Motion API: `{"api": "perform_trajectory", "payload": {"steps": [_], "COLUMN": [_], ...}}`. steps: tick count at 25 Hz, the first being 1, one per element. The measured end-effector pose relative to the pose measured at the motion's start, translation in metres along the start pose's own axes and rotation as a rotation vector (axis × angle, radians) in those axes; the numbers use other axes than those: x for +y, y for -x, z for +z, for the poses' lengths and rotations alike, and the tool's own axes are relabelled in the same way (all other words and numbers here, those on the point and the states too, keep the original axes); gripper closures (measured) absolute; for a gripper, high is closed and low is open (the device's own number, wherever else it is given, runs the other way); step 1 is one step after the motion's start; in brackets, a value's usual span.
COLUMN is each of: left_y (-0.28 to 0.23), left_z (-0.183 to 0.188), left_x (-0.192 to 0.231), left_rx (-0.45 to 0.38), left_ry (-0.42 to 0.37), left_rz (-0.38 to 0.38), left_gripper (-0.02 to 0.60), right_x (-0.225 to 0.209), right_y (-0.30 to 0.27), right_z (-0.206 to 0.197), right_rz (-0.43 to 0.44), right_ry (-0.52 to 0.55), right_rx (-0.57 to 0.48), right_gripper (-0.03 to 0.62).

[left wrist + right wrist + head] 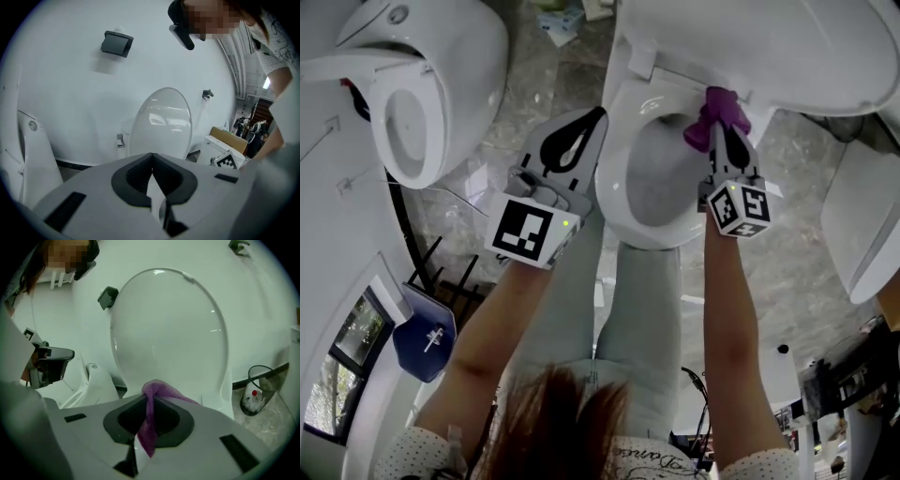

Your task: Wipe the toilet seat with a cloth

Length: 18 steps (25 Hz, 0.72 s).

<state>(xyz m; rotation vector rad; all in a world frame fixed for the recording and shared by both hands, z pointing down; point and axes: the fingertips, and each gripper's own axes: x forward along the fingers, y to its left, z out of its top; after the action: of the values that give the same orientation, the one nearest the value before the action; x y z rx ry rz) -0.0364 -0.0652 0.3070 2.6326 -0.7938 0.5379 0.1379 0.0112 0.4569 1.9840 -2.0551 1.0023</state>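
Observation:
The white toilet seat point(619, 183) rings the bowl in the middle of the head view, with its lid point(825, 42) raised behind it. My right gripper point(724, 129) is shut on a purple cloth point(715, 111), which rests at the back right of the seat near the hinge. In the right gripper view the cloth point(155, 392) bunches out of the closed jaws in front of the lid point(168, 333). My left gripper point(598, 116) hovers beside the seat's left rim, shut and empty. Its view faces the lid point(161, 122) over closed jaws.
A second toilet point(422, 103) stands at the left. A white fixture point(872, 225) stands to the right. The person's legs point(637, 300) are right in front of the bowl. A wire bin point(255, 392) sits on the floor by the wall.

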Motion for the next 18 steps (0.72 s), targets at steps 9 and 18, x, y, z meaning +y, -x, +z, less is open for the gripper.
{"api": "perform_trajectory", "payload": {"steps": [9, 18], "left_y": [0.034, 0.073], "left_z": [0.067, 0.131], "left_x": [-0.018, -0.038], "left_rx": [-0.064, -0.121], "left_ry": [-0.017, -0.079], "left_rz": [0.032, 0.046], "left_gripper": [0.578, 0.578], "right_x": [0.036, 0.102], "right_y": [0.083, 0.166], "right_z": [0.09, 0.199], "right_rz": [0.077, 0.165], "right_ry": [0.036, 0.123], "right_rx": [-0.118, -0.263], "right_gripper": [0.547, 0.547]}}
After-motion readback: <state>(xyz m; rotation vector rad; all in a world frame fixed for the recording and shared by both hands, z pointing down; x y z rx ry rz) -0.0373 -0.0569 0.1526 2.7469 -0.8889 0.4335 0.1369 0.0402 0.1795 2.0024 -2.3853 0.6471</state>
